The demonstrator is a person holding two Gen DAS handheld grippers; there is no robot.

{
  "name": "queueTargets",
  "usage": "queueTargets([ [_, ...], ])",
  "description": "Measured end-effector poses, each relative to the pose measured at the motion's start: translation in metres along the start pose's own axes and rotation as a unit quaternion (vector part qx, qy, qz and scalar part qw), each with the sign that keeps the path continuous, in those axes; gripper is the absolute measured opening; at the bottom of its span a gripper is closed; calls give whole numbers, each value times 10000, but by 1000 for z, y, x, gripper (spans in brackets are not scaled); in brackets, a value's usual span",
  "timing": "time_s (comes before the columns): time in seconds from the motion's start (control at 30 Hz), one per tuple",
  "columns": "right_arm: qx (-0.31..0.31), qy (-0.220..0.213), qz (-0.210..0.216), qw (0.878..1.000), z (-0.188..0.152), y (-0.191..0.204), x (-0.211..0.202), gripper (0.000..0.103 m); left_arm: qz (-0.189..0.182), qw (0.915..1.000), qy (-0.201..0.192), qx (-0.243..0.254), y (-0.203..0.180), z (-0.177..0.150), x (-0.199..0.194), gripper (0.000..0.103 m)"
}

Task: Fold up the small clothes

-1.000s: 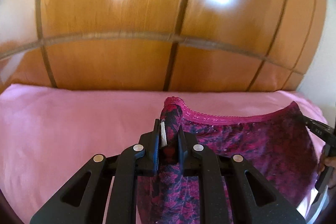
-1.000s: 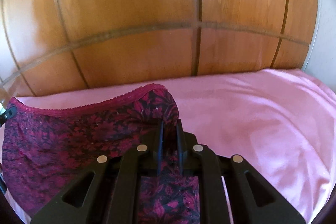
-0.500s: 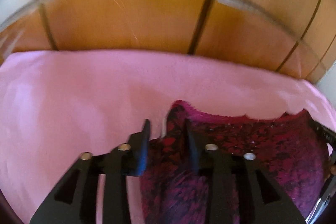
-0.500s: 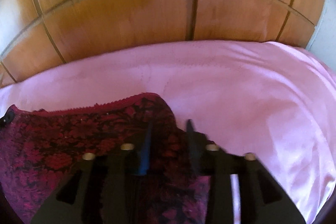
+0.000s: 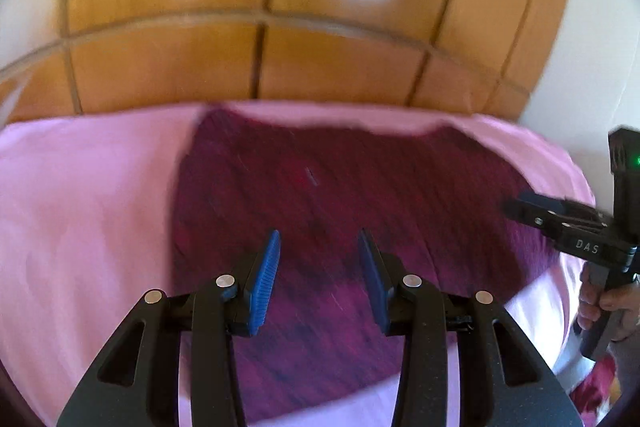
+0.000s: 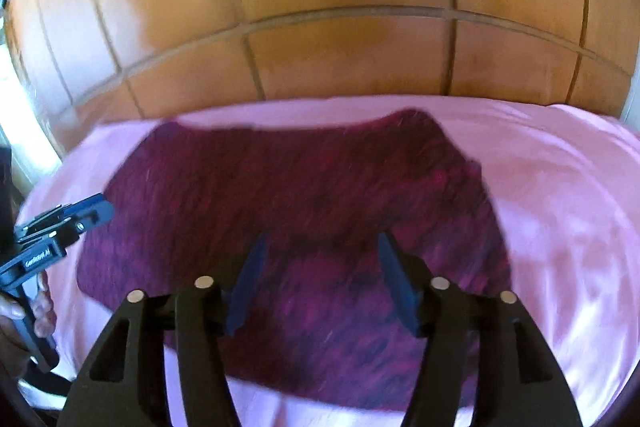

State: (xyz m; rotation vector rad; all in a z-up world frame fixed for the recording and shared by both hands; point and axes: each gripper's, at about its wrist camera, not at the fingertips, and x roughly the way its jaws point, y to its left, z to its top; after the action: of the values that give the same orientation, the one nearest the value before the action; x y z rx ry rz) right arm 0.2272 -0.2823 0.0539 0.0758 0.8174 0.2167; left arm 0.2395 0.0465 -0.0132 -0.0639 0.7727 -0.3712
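A small magenta and black patterned garment (image 5: 320, 203) lies spread flat on the pink sheet (image 5: 88, 211); it also shows in the right wrist view (image 6: 304, 195). My left gripper (image 5: 318, 251) is open and empty, raised above the garment's near half. My right gripper (image 6: 320, 255) is open and empty, also above the garment's near half. The right gripper shows at the right edge of the left wrist view (image 5: 560, 223). The left gripper shows at the left edge of the right wrist view (image 6: 64, 223). Both views are blurred by motion.
A glossy wooden panelled wall (image 5: 280, 27) stands right behind the pink sheet's far edge. The pink sheet (image 6: 560, 211) stretches to the left and right of the garment. A bit of red fabric (image 5: 592, 387) lies at the lower right.
Both grippers have opened and let go of the garment's waistband corners. They have pulled back and up. The garment now lies flat on the sheet.
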Motion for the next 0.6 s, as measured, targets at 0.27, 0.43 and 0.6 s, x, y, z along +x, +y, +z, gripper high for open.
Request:
queueTargets([
  [0.27, 97, 115, -154, 9998, -31, -9, 4, 63, 482, 9985, 269, -31, -10, -9, 6, 40],
  [0.43, 402, -121, -149, 9990, -40, -28, -35, 64, -35, 10000, 8, 21, -41, -21, -22, 40],
  [0.6, 737, 294, -406, 9960, -62, -60, -21, 55, -32, 9989, 459, 44, -54, -38, 9, 40],
])
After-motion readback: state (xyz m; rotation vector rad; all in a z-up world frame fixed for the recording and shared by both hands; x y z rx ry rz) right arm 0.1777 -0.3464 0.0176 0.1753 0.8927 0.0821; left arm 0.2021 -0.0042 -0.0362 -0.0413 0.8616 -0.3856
